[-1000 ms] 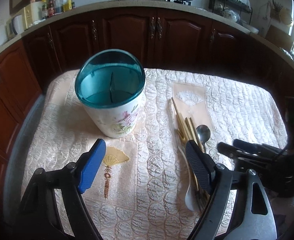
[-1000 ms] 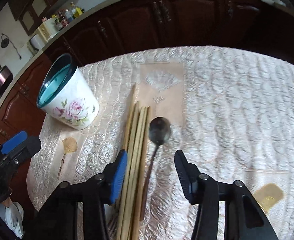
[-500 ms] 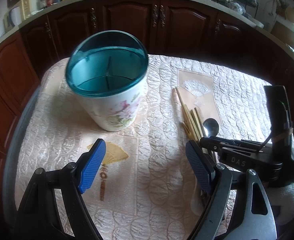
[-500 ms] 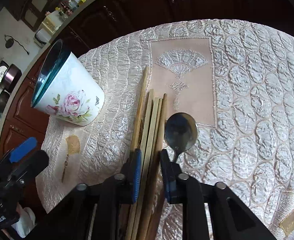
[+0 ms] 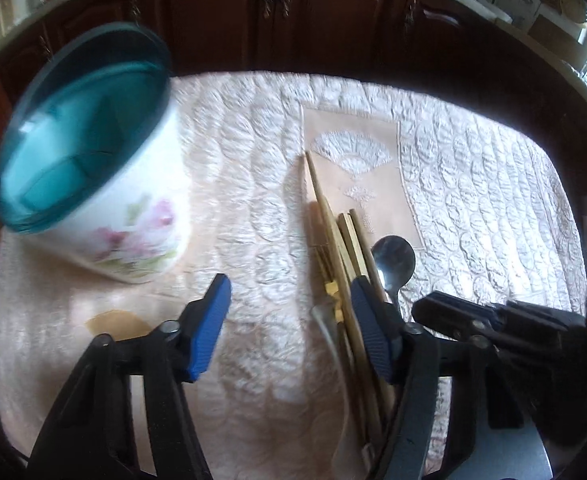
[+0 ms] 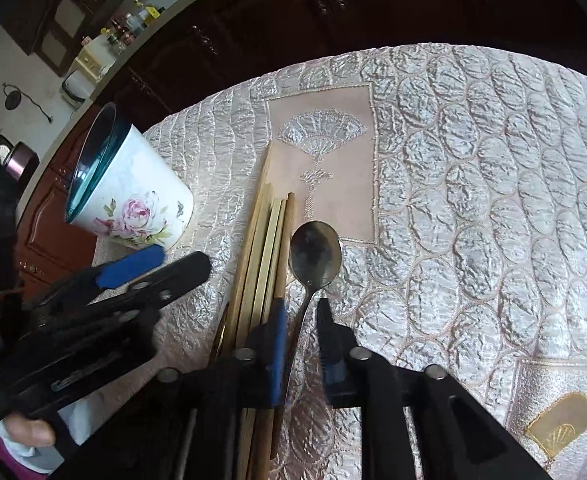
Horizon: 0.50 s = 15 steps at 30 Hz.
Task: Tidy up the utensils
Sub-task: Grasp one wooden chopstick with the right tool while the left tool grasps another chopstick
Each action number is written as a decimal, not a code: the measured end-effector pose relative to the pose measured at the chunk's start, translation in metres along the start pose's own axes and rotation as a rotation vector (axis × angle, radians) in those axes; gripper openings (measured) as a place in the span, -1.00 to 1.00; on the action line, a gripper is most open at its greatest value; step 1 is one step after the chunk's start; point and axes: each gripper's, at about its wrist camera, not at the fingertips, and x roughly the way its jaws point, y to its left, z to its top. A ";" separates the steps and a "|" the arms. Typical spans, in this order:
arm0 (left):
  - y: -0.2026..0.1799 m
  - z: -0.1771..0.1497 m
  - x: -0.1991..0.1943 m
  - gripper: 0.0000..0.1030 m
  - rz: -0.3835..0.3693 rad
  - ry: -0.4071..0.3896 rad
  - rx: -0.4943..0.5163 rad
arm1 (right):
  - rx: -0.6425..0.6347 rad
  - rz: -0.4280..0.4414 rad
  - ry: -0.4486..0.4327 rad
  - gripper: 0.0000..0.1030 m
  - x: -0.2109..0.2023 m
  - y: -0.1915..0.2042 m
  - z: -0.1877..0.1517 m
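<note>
Spoon (image 6: 315, 254) beside chopsticks (image 6: 267, 240); floral holder (image 6: 133, 196) apart.

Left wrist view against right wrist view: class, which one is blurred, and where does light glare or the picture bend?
Left wrist view: motion blur smears the utensil holder and the tablecloth. Right wrist view: sharp, sheen on the tablecloth, dull reflections in the spoon bowl. Both views: fisheye bends the counter edge.

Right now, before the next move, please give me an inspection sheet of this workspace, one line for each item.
Surface: quilted cloth covering the table.
Job's things: spoon and chopsticks lying side by side; floral holder upright, nothing seen inside.
Clutter: nothing seen.
Grippers: right gripper narrowed around the spoon handle, contact unclear; left gripper open, holding nothing.
Cables: nothing seen.
Surroundings: dark wood cabinets, counter with bottles.
</note>
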 end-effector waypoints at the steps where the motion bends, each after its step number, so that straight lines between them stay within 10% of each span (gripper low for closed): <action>1: 0.000 0.003 0.006 0.12 -0.011 0.016 -0.005 | 0.009 0.005 -0.005 -0.40 -0.004 -0.002 -0.001; 5: -0.001 0.013 0.025 0.07 -0.053 0.053 -0.037 | -0.010 0.004 -0.007 -0.40 -0.014 -0.003 -0.002; 12: -0.002 0.020 0.038 -0.84 -0.167 0.087 -0.070 | -0.004 0.030 -0.009 -0.40 -0.016 0.000 0.000; 15: -0.008 0.019 0.034 -0.88 -0.170 0.092 -0.039 | -0.020 0.026 0.003 -0.40 -0.011 0.003 0.000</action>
